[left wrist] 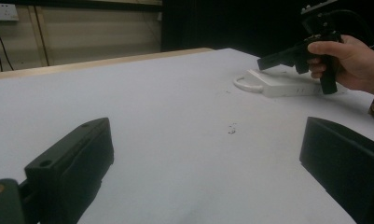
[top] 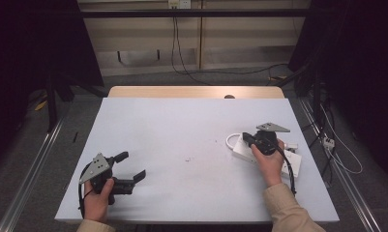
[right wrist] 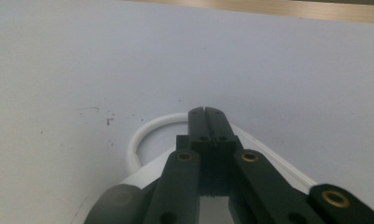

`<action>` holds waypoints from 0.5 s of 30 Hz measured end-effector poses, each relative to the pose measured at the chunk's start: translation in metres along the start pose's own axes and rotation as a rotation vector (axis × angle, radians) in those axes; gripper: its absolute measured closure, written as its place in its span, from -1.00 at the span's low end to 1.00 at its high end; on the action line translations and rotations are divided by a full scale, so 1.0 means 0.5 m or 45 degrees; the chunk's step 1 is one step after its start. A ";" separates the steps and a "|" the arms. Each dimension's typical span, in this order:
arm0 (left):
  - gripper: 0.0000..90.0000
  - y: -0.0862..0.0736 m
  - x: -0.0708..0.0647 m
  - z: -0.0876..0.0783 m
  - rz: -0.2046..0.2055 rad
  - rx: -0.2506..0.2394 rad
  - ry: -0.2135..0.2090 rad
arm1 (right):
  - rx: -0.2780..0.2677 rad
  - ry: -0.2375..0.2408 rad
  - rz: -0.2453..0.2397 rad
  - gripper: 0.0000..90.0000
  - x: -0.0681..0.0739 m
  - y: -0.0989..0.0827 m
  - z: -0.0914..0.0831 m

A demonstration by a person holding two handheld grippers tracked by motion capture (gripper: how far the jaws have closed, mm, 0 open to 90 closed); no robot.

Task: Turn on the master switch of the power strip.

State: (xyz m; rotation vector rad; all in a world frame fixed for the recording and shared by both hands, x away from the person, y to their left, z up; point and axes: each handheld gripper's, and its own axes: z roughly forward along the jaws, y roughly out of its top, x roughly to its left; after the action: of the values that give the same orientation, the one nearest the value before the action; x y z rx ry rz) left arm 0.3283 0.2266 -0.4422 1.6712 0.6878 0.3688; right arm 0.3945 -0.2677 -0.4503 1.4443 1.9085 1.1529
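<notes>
A white power strip [top: 292, 159] lies flat at the table's right side, its white cable curling in a loop [top: 229, 141] at its left end. My right gripper [top: 245, 137] hovers just over the strip, pointing left, jaws shut with nothing between them. In the right gripper view the closed tips [right wrist: 206, 111] sit above the cable loop [right wrist: 138, 140] and the strip's end [right wrist: 147, 172]. My left gripper [top: 132, 166] rests near the front left of the table [top: 182, 125], open and empty. The left gripper view has its jaws wide apart [left wrist: 205, 158], with the strip [left wrist: 278, 84] and right gripper [left wrist: 264, 62] farther off.
A small dark speck [top: 187, 158] marks the table's middle. A wooden edge [top: 196, 92] runs along the far side. Cables trail over the floor behind [top: 220, 72], and a white plug [top: 327, 141] lies on the floor at the right. Dark curtains flank both sides.
</notes>
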 end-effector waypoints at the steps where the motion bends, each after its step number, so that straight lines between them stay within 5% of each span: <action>1: -0.95 0.000 0.000 0.000 -0.002 -0.001 -0.001 | 0.002 -0.007 0.000 1.00 0.000 0.000 0.000; 15: -0.95 0.000 0.000 0.001 -0.003 0.000 -0.001 | 0.020 -0.028 0.000 1.00 -0.005 -0.003 0.003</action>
State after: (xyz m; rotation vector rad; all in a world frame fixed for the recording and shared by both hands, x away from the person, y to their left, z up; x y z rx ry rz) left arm 0.3285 0.2262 -0.4425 1.6700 0.6889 0.3661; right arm 0.3956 -0.2695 -0.4524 1.4587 1.9069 1.1201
